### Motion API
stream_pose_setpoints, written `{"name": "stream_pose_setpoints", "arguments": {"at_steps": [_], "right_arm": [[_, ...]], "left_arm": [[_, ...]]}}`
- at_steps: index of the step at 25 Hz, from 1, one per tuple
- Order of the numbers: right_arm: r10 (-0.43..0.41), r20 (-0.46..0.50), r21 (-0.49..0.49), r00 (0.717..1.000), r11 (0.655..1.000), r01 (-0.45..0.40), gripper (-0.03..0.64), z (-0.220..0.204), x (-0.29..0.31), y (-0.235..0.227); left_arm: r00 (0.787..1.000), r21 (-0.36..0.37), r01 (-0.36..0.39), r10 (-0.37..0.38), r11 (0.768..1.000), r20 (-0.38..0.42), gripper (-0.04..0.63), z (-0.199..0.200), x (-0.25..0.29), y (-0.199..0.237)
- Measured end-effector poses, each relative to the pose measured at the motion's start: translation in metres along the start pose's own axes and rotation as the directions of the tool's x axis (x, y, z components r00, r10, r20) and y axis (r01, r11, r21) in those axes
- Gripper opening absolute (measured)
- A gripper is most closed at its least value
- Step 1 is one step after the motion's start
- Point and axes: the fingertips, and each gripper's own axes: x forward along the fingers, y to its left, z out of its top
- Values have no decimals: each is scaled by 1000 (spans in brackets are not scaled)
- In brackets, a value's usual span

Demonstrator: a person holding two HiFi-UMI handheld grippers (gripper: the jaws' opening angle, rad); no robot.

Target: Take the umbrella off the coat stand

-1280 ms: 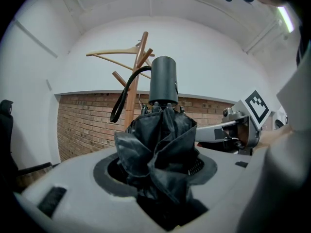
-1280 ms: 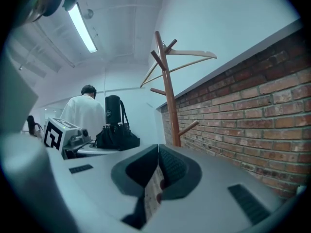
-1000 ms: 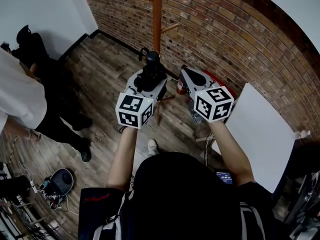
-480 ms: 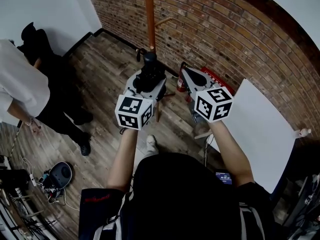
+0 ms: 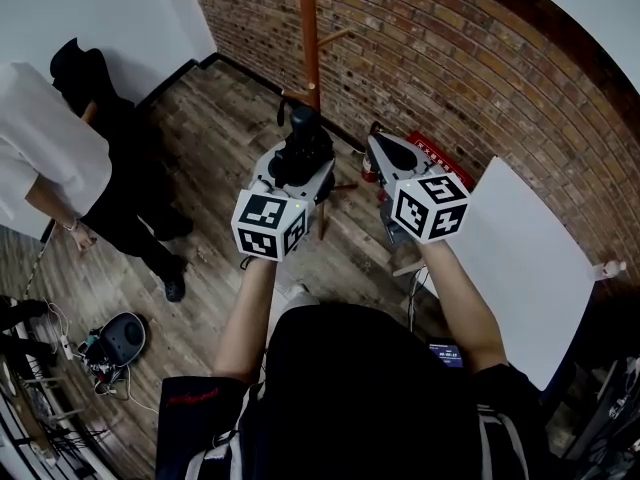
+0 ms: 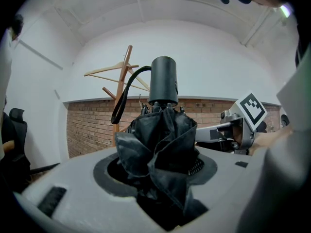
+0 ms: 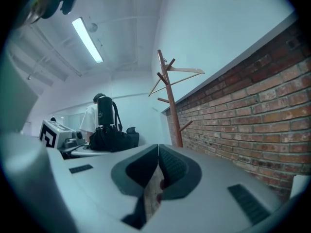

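Both grippers have pulled back from the tall wooden coat stand (image 5: 311, 38), my left gripper (image 6: 160, 188) clamping the folded black fabric umbrella (image 6: 163, 135), now clear of it, by the light, squashy canopy, though the stiff handle seems surer, my right gripper (image 7: 156, 174) closed empty.

Matt cloth on the umbrella (image 6: 163, 147) — smooth wood coat stand (image 5: 310, 38), rough brick wall (image 5: 480, 58).

The wooden floor (image 5: 200, 138) runs up to a brick wall (image 5: 470, 58); the coat stand (image 5: 310, 38) stands on it close to that wall; a red thing (image 5: 432, 151) lies by the wall; a round dark thing (image 5: 122, 336) with wires (image 5: 75, 360) sits at the left; a person (image 5: 60, 158) stands near it
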Motion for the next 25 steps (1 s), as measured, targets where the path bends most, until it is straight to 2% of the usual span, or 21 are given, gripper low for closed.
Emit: {"name": "stream_pose_setpoints", "arguments": {"at_steps": [7,18,25], "right_arm": [[-12,22,-11,1000,1000,13,29,7,6,13],[-27,51,-51,998,998,30,28,17,19,43],[-40,44,-41,998,998,41,28,10,32,62]], "left_arm": [[1000,4,2,-2,1000,8,262,3,-9,13],[999,3,47,-47,999,16,262,14,-24,35],[998,1,66,-66,998,-8,262,7,-41,49]]}}
